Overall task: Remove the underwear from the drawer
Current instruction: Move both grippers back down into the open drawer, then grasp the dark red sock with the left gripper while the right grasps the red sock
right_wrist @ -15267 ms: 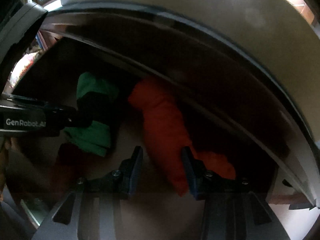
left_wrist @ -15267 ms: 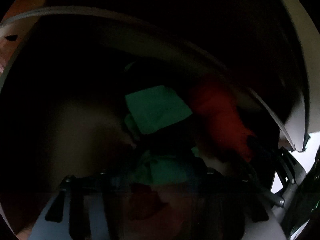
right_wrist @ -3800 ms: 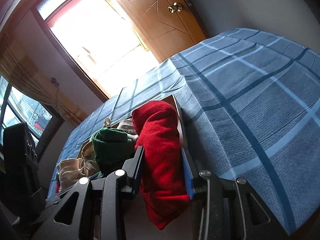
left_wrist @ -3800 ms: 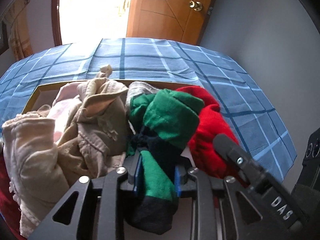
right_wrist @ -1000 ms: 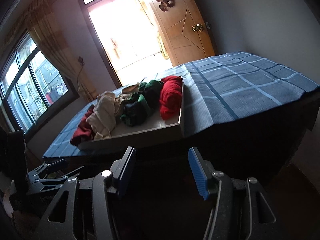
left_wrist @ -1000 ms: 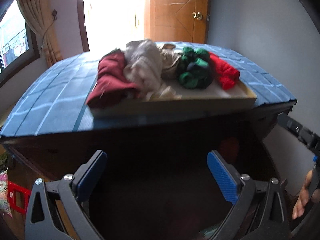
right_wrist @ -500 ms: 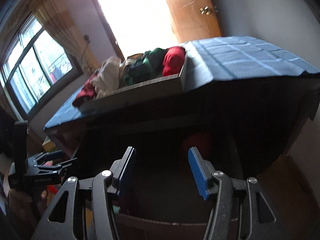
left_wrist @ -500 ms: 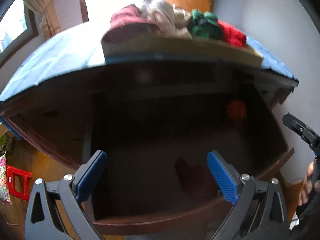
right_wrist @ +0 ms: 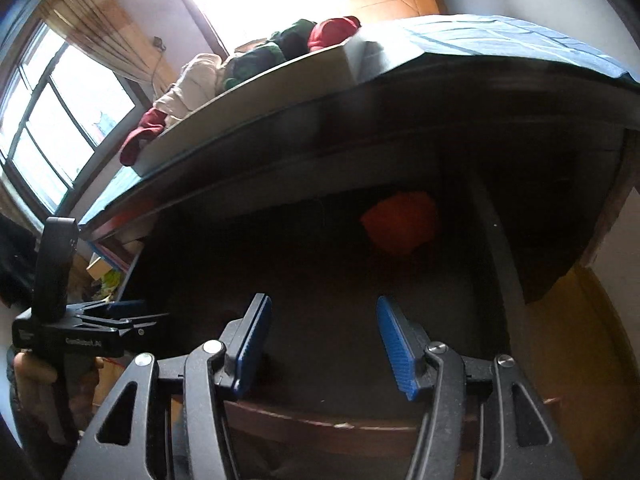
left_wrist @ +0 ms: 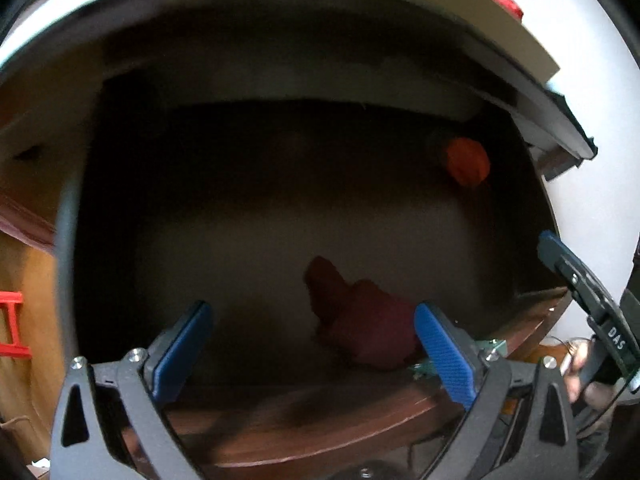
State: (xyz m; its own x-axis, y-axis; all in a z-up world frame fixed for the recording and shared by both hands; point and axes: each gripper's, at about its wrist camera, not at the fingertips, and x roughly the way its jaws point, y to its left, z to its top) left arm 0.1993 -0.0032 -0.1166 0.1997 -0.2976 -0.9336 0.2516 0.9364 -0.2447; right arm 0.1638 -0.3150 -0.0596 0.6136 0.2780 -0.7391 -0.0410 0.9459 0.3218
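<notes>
Both grippers look down into a dark open drawer (left_wrist: 304, 436) below a table draped in a blue checked cloth (right_wrist: 496, 36). The left gripper (left_wrist: 312, 344) has its jaws spread wide, with nothing between the blue pads. Just past them, near the drawer's front wall, lies a dark red piece of underwear (left_wrist: 360, 320); its long axis runs from the right pad up and leftward, its narrow end pointing toward the back of the drawer. A second, orange-red piece of underwear (left_wrist: 468, 162) sits bunched in the back right corner (too rounded to give it a direction).

The right gripper (right_wrist: 324, 340) is about half open and holds nothing; the orange-red bundle (right_wrist: 400, 224) lies well beyond its pads, and the dark red piece cannot be made out in this view.

On the table above, a shallow tray (right_wrist: 248, 96) carries a heap of clothes (right_wrist: 200, 80) in cream, green, dark red and red.
</notes>
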